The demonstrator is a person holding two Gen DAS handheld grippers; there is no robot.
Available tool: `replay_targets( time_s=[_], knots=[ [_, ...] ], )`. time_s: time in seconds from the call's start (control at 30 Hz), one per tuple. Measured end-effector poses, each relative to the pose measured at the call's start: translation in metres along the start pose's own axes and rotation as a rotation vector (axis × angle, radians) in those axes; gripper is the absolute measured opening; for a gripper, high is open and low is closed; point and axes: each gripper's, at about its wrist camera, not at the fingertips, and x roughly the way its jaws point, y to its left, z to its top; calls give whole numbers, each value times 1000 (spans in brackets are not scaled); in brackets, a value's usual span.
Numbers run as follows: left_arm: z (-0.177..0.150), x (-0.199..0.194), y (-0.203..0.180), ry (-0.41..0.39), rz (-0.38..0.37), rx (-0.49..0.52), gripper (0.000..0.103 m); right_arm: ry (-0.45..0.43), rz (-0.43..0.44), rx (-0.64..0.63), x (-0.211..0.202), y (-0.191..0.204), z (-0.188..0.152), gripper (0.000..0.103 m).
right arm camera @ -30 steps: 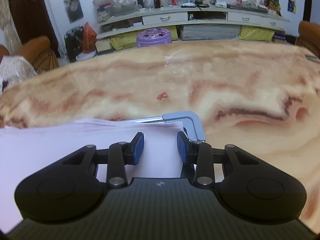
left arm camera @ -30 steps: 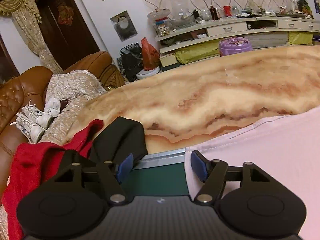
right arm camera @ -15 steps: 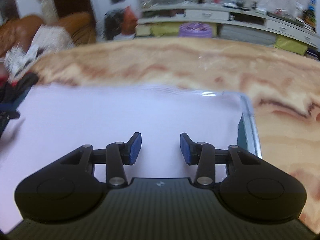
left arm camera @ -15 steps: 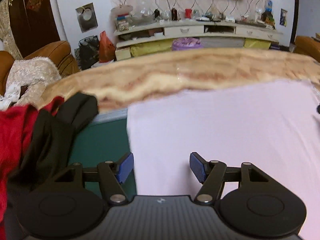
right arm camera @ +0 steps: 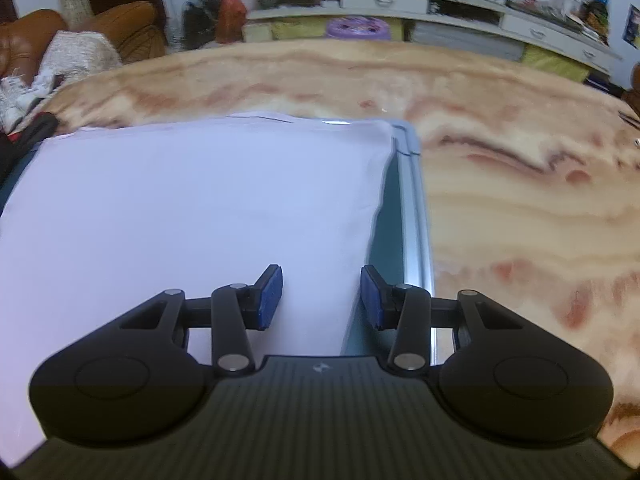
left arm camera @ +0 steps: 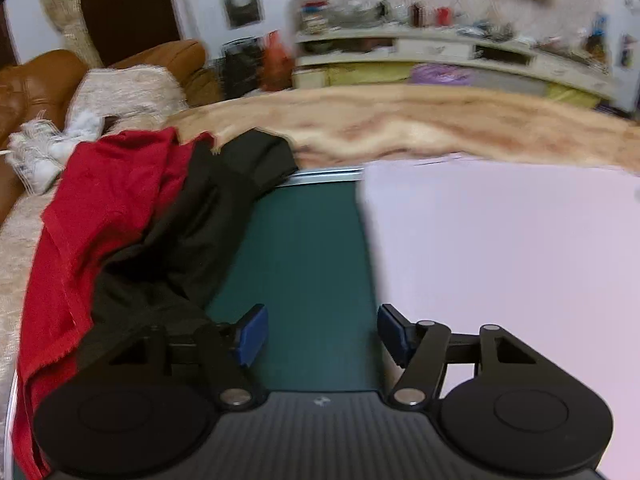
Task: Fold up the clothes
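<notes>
A pale pink garment (right arm camera: 192,208) lies flat on a green mat (left arm camera: 308,264) with a silver frame (right arm camera: 414,216); it also shows in the left wrist view (left arm camera: 504,256). My left gripper (left arm camera: 318,334) is open and empty over the bare green mat, just left of the garment's left edge. My right gripper (right arm camera: 320,300) is open and empty above the garment's right edge. A black garment (left arm camera: 188,252) and a red garment (left arm camera: 92,216) lie heaped at the mat's left side.
The mat rests on a marbled beige table (right arm camera: 520,184). A brown sofa (left arm camera: 36,84) with a cream throw and white shoes (left arm camera: 36,156) stands to the left. Cluttered shelves (right arm camera: 400,0) and a purple tub (right arm camera: 356,28) lie beyond the table.
Both grippers pulled back toward me and stayed open. The left one swung left, off the pink garment to over bare mat. The right one moved right, to the garment's right edge.
</notes>
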Motion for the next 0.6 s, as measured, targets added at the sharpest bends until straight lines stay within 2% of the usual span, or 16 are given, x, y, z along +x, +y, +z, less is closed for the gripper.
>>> replay_targets(
  time_s=[0.1,0.17,0.27,0.33,0.4,0.43,0.53,0.6],
  knots=[
    [-21,-21,-23,-7,-34,107,71,11,60,-90,-19,26,-18,50],
    [-35,-25,-33,5,-5,155,71,38,62,-177,-26,45,-33,50],
    [-51,-21,-36,16,52,175,73,90,50,-225,-26,54,-53,50],
    [-55,-22,-31,4,70,169,77,95,38,-208,-28,48,-61,53],
    [-54,-22,-25,24,97,156,85,105,11,-174,-33,37,-63,54],
    [-52,-22,-22,38,110,146,85,115,5,-158,-35,32,-62,54],
    [-38,-25,-18,91,144,93,88,138,-7,-97,-40,21,-54,54],
    [-21,-27,-18,109,160,29,97,114,-29,-66,-46,22,-43,54]
  ],
)
